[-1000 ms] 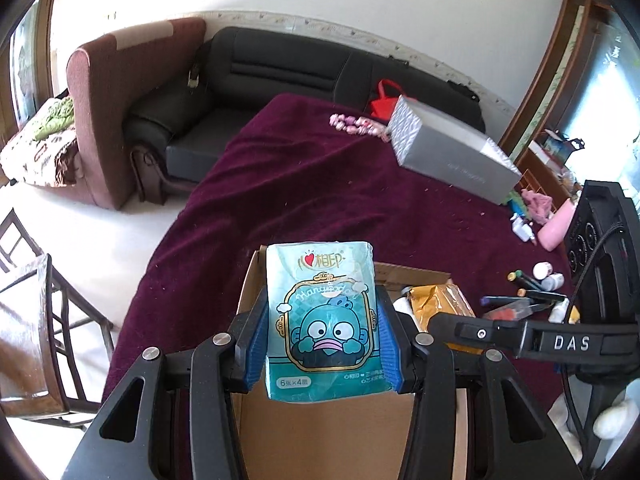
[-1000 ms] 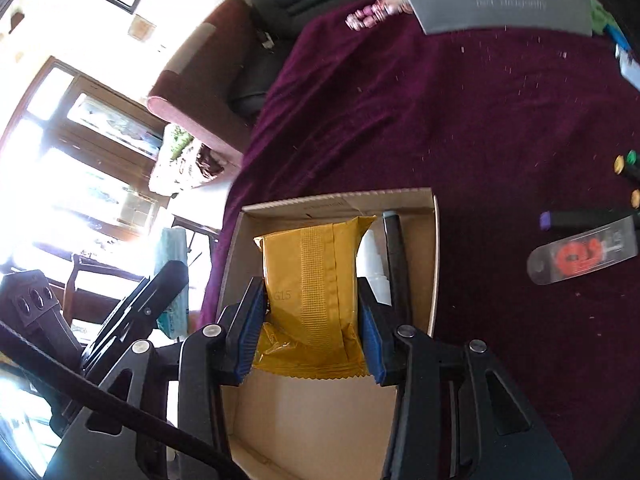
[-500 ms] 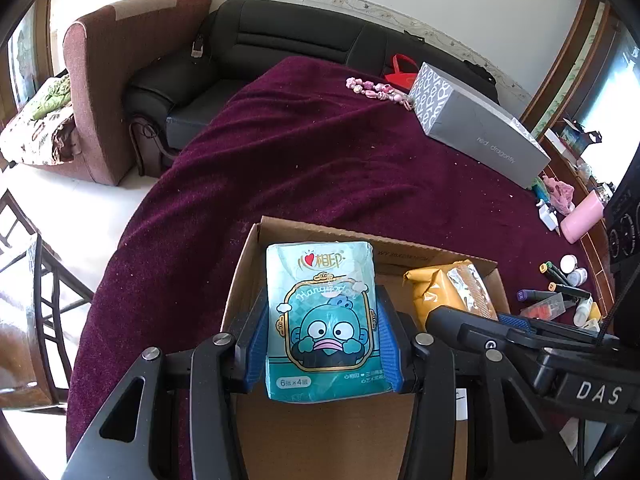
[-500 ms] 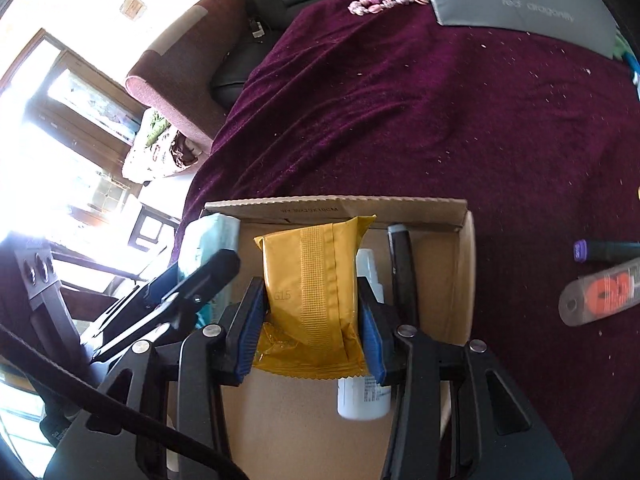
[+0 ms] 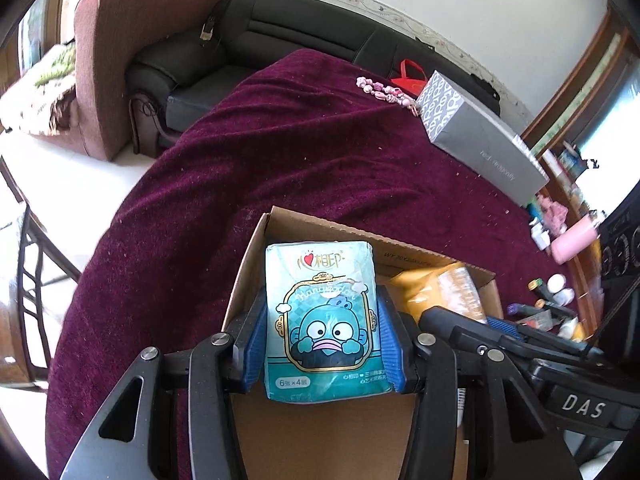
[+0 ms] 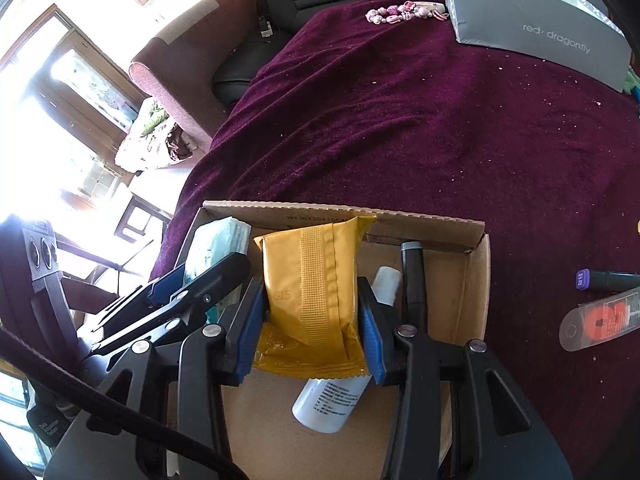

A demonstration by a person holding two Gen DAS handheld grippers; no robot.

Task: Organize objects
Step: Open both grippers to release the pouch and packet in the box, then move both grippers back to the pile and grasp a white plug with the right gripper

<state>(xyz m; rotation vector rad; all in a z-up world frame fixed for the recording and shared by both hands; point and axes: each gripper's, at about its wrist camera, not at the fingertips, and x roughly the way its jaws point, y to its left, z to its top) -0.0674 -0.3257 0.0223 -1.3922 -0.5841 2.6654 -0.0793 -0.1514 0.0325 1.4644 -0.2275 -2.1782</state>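
Observation:
My left gripper (image 5: 322, 340) is shut on a teal tissue pack (image 5: 322, 316) with a cartoon fish face, held upright over the left side of an open cardboard box (image 5: 280, 220). My right gripper (image 6: 312, 320) is shut on a yellow snack packet (image 6: 310, 280), held over the same cardboard box (image 6: 478, 280). A white bottle (image 6: 340, 392) and a black pen (image 6: 414, 276) lie on the box floor under the packet. Each gripper shows in the other's view: the right gripper (image 5: 460, 320) beside the yellow packet (image 5: 440, 288), the left gripper (image 6: 192, 284) with the tissue pack (image 6: 214, 246).
The box sits on a maroon tablecloth (image 5: 280, 152). A grey shoebox (image 5: 480, 148) and pink beads (image 5: 384, 92) lie at the far side. Markers and small bottles (image 5: 548, 292) lie to the right, with a purple-capped pen (image 6: 604, 280) and a clear tube (image 6: 600, 320). A black sofa (image 5: 280, 40) stands behind.
Both grippers have sunk toward the box with their packs still held. The box now fills more of each view, and the white bottle inside has come into sight.

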